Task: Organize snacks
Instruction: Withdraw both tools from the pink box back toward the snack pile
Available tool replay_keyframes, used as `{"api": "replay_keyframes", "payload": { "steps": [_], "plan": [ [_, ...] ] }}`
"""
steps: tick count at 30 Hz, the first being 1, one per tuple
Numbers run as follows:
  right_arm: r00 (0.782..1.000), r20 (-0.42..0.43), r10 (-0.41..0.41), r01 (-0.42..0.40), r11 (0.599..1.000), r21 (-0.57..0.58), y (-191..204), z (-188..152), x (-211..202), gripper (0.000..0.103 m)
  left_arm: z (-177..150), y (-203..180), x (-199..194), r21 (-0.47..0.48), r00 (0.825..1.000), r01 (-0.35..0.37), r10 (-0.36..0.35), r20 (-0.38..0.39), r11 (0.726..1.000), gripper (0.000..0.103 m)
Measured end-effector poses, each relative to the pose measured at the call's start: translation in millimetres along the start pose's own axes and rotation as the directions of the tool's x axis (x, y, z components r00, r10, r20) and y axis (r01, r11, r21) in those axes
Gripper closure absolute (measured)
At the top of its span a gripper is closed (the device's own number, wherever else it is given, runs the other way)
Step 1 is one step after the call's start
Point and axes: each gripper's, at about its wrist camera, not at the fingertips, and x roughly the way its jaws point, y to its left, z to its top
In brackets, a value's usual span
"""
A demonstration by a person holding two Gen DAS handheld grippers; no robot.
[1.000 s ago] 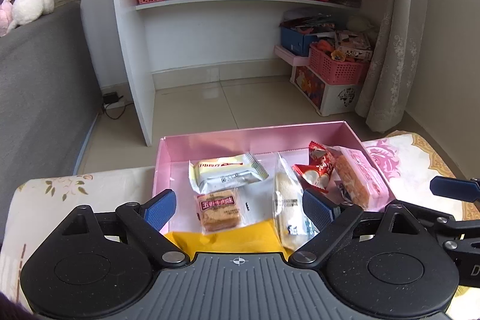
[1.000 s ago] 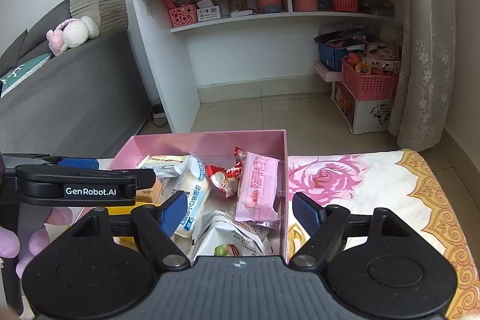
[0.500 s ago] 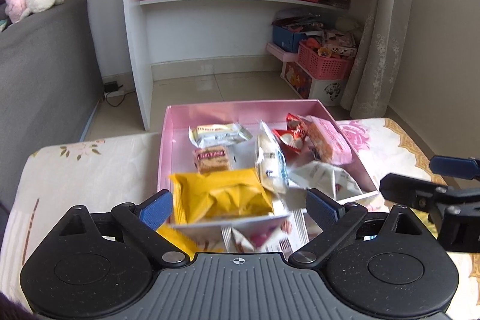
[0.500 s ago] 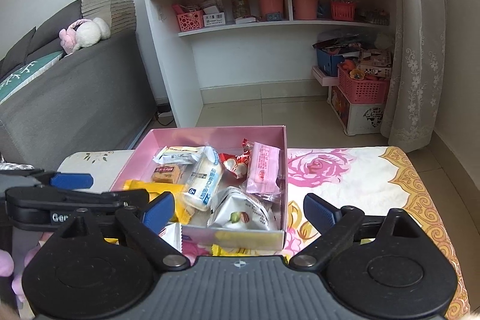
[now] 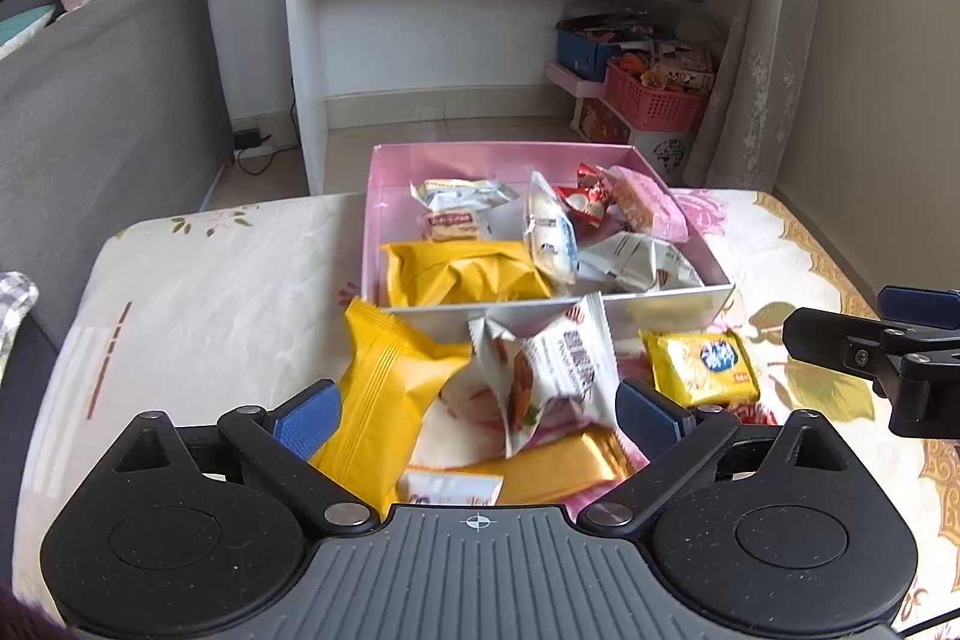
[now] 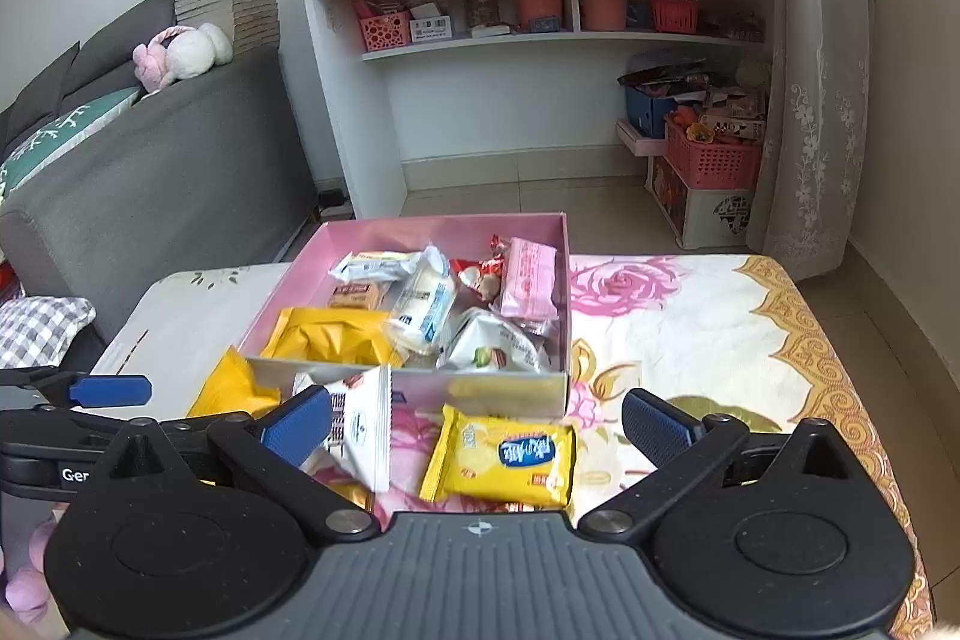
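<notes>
Step in hand, as judged: between picks. Left gripper [image 5: 477,415] jaws wide, just opened further; a loose yellow packet [image 5: 384,400] and white snack bag [image 5: 549,373] lie between them, ungripped. Pink box [image 5: 684,205] at 12 o'clock, well filled. Yellow biscuit pack [image 6: 504,460] lies on the floral cloth [image 6: 690,334] just before the box. Right gripper [image 6: 477,427] jaws wide, just opened, nothing pinched. Next move probably calls for closing on one loose packet and lifting it over the near wall.

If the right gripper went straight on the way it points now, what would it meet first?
Most likely the yellow biscuit packet, lying on the cloth between the right gripper's open jaws, just short of the pink box. Depth is hard to judge through the fisheye.
</notes>
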Motion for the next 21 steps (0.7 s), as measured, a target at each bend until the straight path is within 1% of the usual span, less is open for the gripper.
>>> {"api": "replay_keyframes", "payload": {
  "steps": [5, 9, 12, 15, 17, 21],
  "plan": [
    [1.0, -0.014, 0.005, -0.005, 1.0, 0.0, 3, -15, -6, 0.007, -19, 9, -9, -0.021, 1.0, 0.004, -0.005, -0.017, 1.0, 0.003],
    [1.0, -0.024, 0.007, -0.008, 1.0, -0.013, 6, -28, -7, 0.007, -39, 17, -9, -0.044, 0.999, 0.007, -0.009, -0.034, 0.999, 0.003],
    [1.0, -0.028, 0.006, -0.007, 0.999, -0.032, 7, -38, -6, 0.007, -54, 22, -10, -0.051, 1.0, 0.0, -0.002, -0.029, 0.999, 0.003],
    [1.0, -0.029, -0.003, 0.002, 0.999, -0.048, 8, -50, -5, 0.007, -65, 22, -11, -0.044, 0.999, 0.009, -0.01, -0.034, 0.999, 0.003],
    [0.999, -0.046, -0.015, 0.012, 0.998, -0.066, 7, -57, -2, 0.007, -71, 23, -14, -0.027, 1.0, 0.016, -0.017, -0.024, 0.999, 0.003],
    [0.998, -0.063, -0.03, 0.022, 0.992, -0.127, 6, -70, 0, 0.007, -86, 25, -14, 0.012, 1.0, 0.019, -0.019, -0.016, 1.0, 0.003]
  ]
}}
